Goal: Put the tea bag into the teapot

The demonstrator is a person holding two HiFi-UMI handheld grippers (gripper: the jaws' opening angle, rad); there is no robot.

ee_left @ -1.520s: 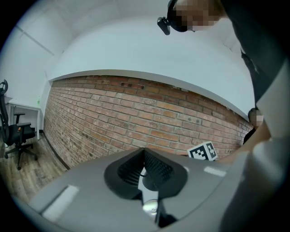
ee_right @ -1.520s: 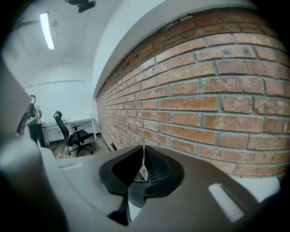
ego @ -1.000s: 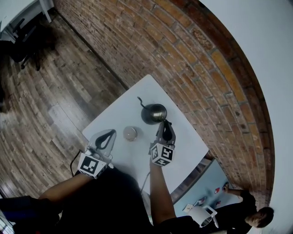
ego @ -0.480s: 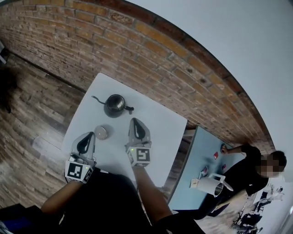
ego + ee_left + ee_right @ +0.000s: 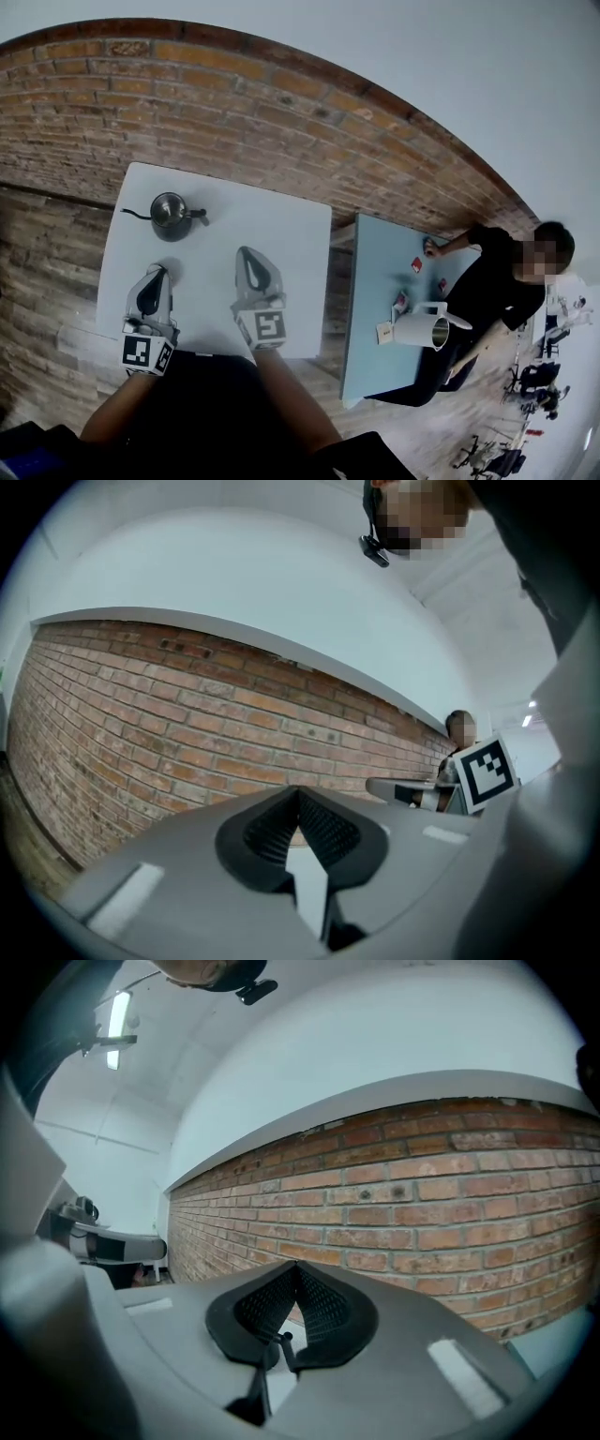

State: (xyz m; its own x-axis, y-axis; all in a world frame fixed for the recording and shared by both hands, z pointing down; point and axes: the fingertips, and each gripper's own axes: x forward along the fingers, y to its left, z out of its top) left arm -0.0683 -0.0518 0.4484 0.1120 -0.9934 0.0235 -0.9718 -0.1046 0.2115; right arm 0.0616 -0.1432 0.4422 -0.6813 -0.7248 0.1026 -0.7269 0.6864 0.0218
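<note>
— Where is the teapot [image 5: 171, 216]?
— On the white table [image 5: 281, 234], toward its far left corner, near the brick wall [image 5: 234, 103], spout pointing left.
— And the tongs?
— The left tongs [image 5: 156, 272] are clenched, pads meeting at the tips, nothing between them. The right tongs [image 5: 246, 251] are clenched and empty too. Both hang over the table's near side, apart from the teapot.
— The tea bag?
— I cannot tell. Small red things [image 5: 415, 264] lie on the pale blue table [image 5: 370, 281] near a white jug [image 5: 422, 330], too small to name.
</note>
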